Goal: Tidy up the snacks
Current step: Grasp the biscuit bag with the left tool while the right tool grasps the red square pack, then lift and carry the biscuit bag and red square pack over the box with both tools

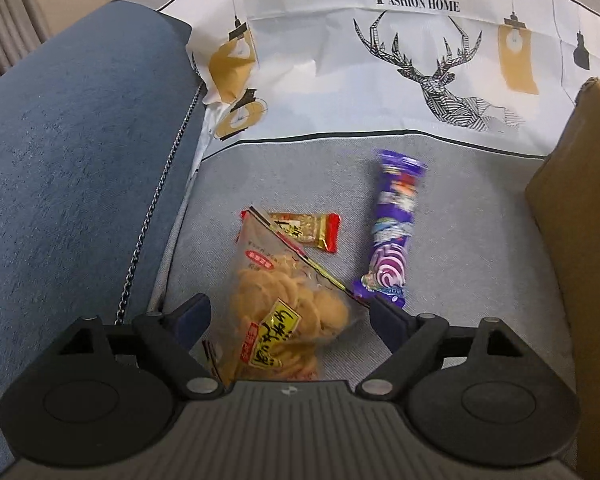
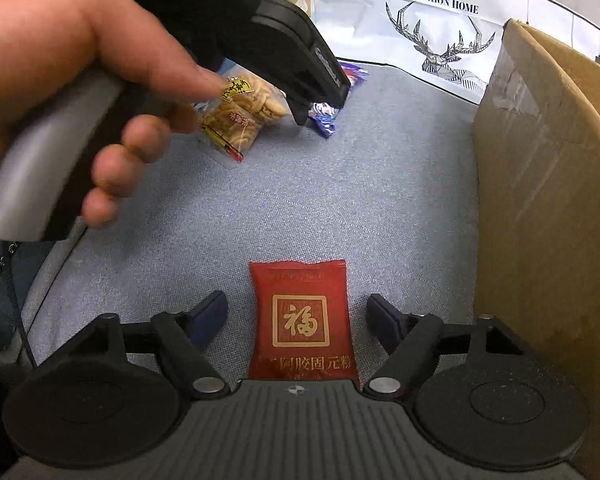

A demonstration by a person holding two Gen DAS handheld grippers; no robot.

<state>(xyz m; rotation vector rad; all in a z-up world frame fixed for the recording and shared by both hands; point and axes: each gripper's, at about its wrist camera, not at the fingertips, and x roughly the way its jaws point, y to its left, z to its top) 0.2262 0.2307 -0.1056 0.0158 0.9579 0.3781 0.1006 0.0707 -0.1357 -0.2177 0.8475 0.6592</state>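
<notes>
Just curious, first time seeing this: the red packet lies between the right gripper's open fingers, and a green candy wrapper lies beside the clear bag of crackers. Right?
Nearly. The red packet does lie between the right gripper's open fingers, but the wrapper beside the clear bag of crackers is purple, not green, as the left wrist view shows.

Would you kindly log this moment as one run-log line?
left gripper: open over cracker bag | right gripper: open around red packet | purple wrapper, cardboard box: untouched
</notes>
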